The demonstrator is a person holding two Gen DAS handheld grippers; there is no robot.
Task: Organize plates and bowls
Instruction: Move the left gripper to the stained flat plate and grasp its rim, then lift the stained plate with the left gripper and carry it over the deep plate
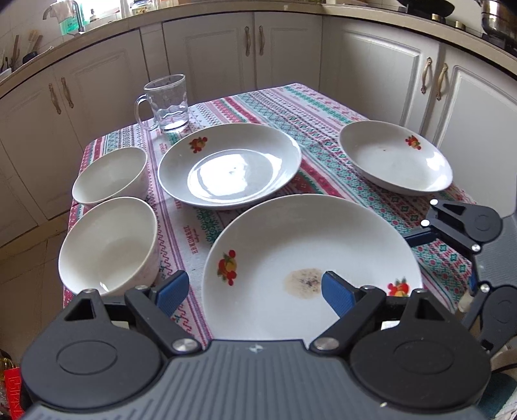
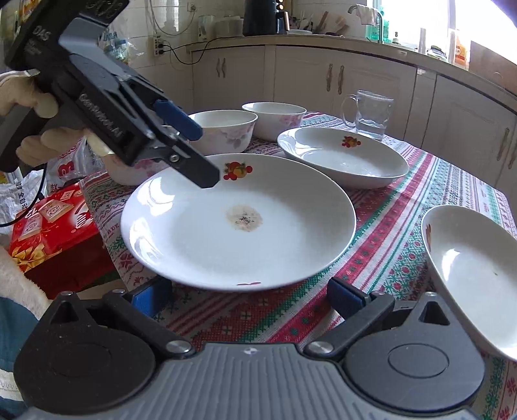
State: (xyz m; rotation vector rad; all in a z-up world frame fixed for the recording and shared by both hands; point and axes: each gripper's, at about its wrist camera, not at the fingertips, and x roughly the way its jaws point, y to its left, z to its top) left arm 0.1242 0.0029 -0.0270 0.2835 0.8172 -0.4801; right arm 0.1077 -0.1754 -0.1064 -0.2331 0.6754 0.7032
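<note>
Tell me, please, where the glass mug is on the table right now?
The glass mug stands at the table's far edge, just behind the middle plate; in the left wrist view it is upper left, beyond the two bowls.

Cream cabinets (image 1: 226,55) ring the patterned tablecloth (image 1: 290,110); daylight enters a window (image 2: 416,19).

Right-hand plate (image 2: 478,284) runs off the right wrist view's edge. The left tongs (image 2: 200,155) cover part of a third bowl (image 2: 129,171), and the box's (image 2: 48,226) print is too small to read.
</note>
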